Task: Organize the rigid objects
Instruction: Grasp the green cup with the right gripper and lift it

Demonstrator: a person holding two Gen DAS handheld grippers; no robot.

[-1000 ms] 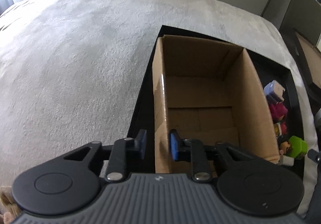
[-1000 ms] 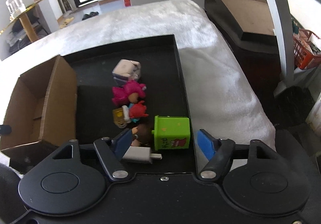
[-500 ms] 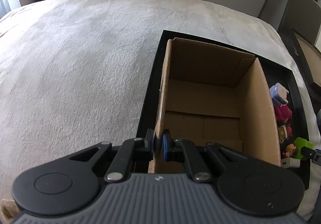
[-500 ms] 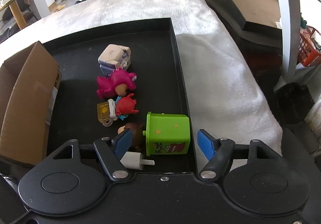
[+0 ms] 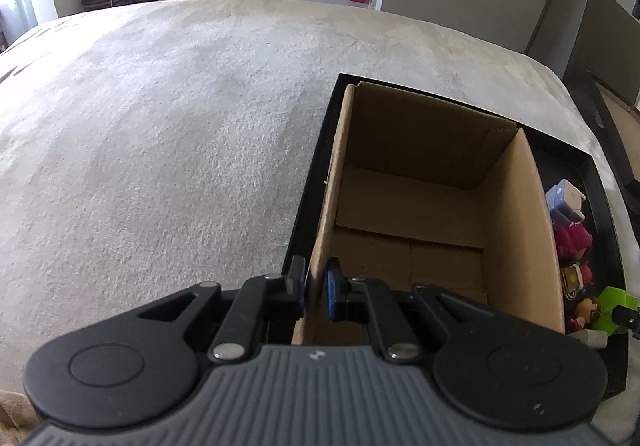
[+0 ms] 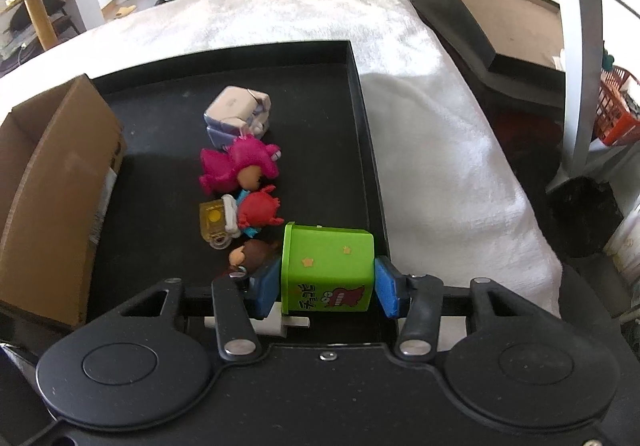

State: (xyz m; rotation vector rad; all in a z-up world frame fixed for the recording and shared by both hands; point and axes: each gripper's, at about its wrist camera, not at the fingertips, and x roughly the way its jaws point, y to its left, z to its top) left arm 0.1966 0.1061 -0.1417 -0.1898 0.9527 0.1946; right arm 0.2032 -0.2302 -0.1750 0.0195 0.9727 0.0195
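An open, empty cardboard box stands at the left end of a black tray. My left gripper is shut on the box's left wall near its front corner. Right of the box lie a white-lilac cube, a pink figure, a red figure with a yellow piece, and a brown-haired figure. A green toy box lies by the tray's right rim. My right gripper is closing on it, both blue pads against its sides. A white piece lies under the left finger.
The tray rests on a white fluffy cover that spreads wide to the left and behind. A dark shallow box and an orange basket sit beyond the cover's right edge. Room furniture stands far behind.
My left gripper closed on the cardboard box's left wall and has held still since. My right gripper moved down over the green toy box and its jaws closed onto it.
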